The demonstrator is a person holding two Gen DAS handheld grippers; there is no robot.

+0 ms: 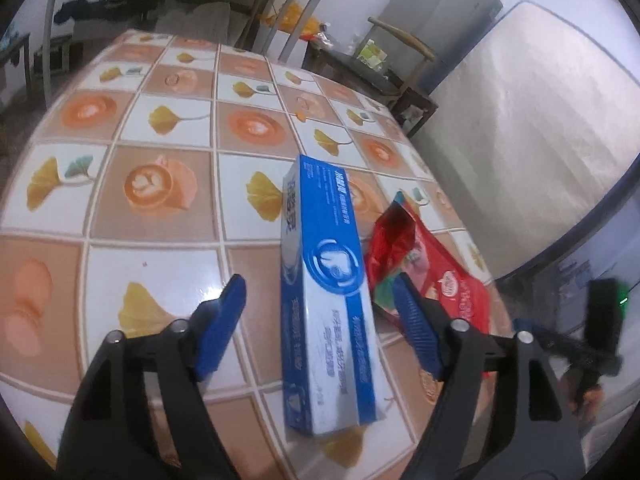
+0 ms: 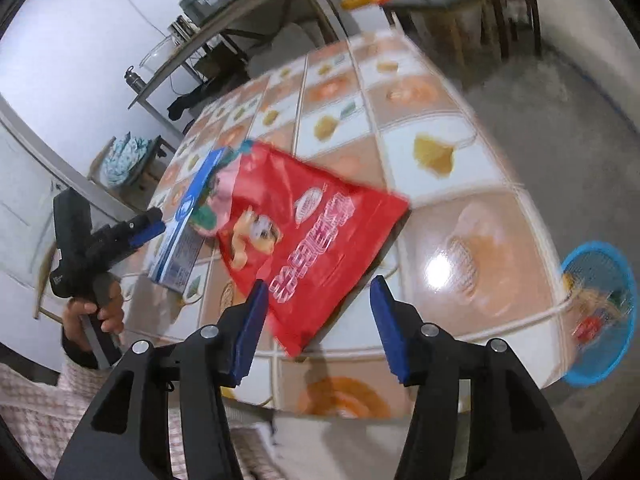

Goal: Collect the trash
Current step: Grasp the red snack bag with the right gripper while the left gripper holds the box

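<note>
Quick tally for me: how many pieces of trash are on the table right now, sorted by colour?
Blue: 1, the toothpaste box
Red: 1, the snack bag
Total: 2 on the table. More items sit in the blue basket on the floor, too blurred to count. Left gripper and right gripper are both open.

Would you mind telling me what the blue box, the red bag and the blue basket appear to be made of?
Blue box: probably glossy printed cardboard, given its crisp folded edges. Red bag: thin shiny plastic film, judging by its crinkles and sheen. Blue basket: seemingly moulded plastic mesh, with an open lattice wall.
</note>
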